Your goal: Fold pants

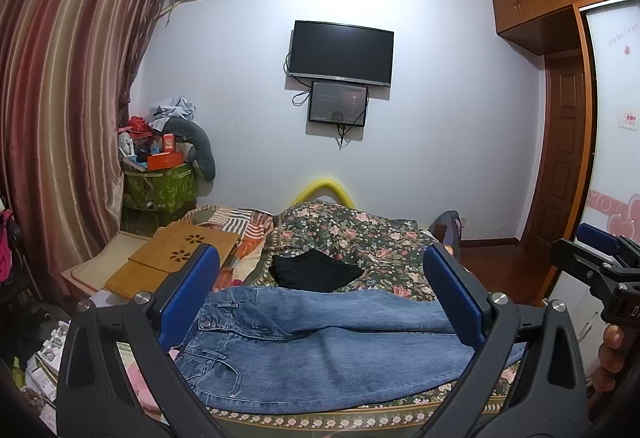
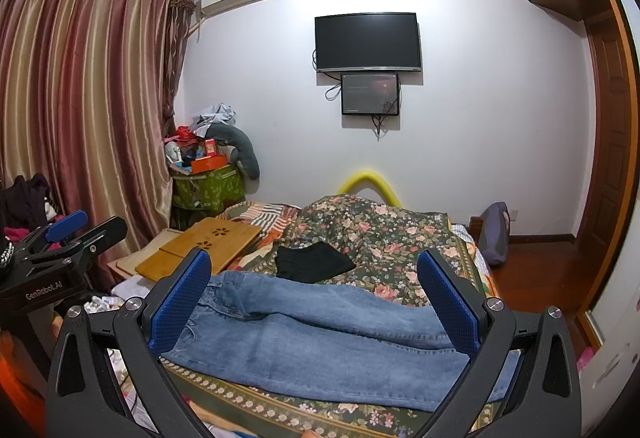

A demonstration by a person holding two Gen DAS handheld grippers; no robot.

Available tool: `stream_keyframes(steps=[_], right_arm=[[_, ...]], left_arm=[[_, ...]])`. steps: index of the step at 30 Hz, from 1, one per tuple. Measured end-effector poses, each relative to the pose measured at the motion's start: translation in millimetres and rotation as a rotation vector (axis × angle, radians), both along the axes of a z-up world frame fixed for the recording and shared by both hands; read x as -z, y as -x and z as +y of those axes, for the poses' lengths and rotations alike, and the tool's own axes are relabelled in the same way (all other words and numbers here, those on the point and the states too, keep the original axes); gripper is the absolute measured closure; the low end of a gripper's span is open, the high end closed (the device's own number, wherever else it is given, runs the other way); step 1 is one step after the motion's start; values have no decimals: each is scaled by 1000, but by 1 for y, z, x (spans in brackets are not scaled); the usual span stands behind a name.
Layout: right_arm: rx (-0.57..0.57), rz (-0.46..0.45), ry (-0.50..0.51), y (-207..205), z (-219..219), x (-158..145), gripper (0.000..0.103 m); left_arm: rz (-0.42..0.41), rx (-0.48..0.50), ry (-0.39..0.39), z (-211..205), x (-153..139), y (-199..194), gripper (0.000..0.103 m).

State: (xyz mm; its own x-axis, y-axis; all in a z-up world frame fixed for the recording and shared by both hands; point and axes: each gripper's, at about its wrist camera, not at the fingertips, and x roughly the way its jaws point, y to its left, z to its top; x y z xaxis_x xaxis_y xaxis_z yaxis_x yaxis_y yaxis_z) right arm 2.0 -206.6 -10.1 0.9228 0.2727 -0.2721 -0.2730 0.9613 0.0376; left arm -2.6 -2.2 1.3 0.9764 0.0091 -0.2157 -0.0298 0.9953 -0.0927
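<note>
White bedroom walls are seen behind a dark floral bedspread (image 1: 384, 238), on which the blue denim pants (image 1: 320, 342) are laid flat, waistband at nine o'clock. Folded black cloth (image 1: 316, 272) is seen at twelve o'clock of them. Left gripper (image 1: 320, 286) and right gripper (image 2: 314, 288) are held above the pants, fingers spread wide, nothing pinched.

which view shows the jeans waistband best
The left wrist view: the jeans waistband, button and pockets lie close and sharp at lower left. The right wrist view shows the waistband partly behind a blue finger, farther off.
</note>
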Motion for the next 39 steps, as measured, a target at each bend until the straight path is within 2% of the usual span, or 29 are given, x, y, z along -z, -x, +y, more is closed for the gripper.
stream_keyframes(steps=[39], right_arm=[[2,-4,1,-1,3,0,1]], left_arm=[[-1,0,11,1,4,-5,0]])
